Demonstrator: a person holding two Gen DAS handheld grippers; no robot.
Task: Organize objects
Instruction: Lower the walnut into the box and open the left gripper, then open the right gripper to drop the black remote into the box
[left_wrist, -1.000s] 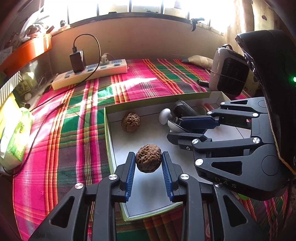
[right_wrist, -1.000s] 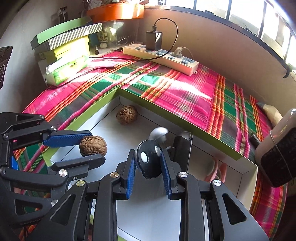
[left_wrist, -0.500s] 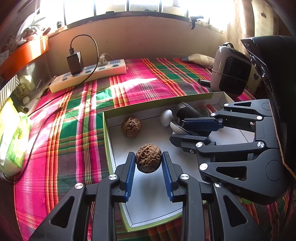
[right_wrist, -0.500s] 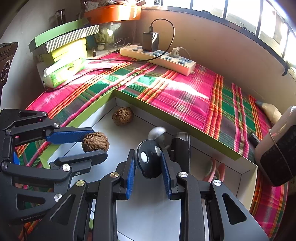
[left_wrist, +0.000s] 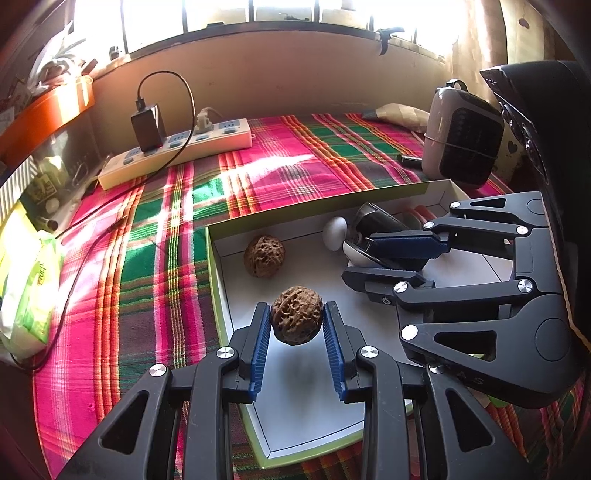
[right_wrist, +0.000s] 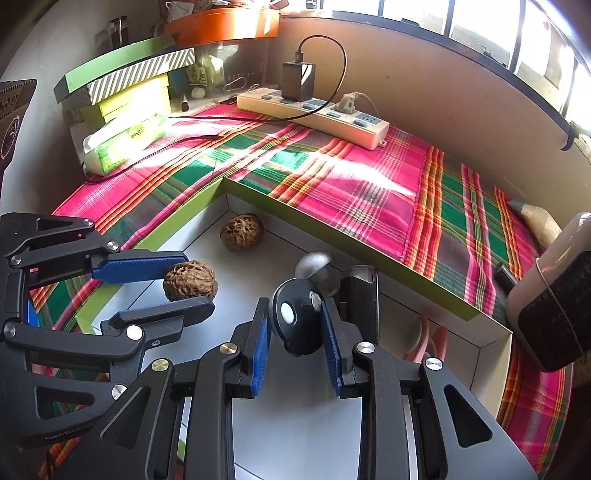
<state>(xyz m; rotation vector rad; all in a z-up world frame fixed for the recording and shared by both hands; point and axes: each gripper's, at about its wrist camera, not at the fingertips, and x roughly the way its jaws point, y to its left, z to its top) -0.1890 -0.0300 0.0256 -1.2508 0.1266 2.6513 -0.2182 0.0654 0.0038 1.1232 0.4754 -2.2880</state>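
My left gripper (left_wrist: 296, 320) is shut on a brown walnut (left_wrist: 296, 314) and holds it above the floor of the shallow green-rimmed box (left_wrist: 215, 266). The gripper (right_wrist: 173, 284) and walnut (right_wrist: 190, 280) also show in the right wrist view. A second walnut (left_wrist: 264, 256) (right_wrist: 241, 232) lies in the box's far left corner. My right gripper (right_wrist: 295, 325) is shut on a black round gadget with a white button (right_wrist: 296, 321), held over the box; it shows in the left wrist view (left_wrist: 391, 258).
In the box lie a small white-grey ball (left_wrist: 334, 233), a black boxy item (right_wrist: 360, 291) and pink pieces (right_wrist: 428, 339). A power strip with charger (left_wrist: 177, 151), a tissue pack (left_wrist: 29, 291), a small heater (left_wrist: 461, 136) and stacked boxes (right_wrist: 125, 77) surround it on the plaid cloth (left_wrist: 258, 173).
Both grippers have risen and drawn back a little with their objects; the box looks lower and farther. Both grips are unchanged.
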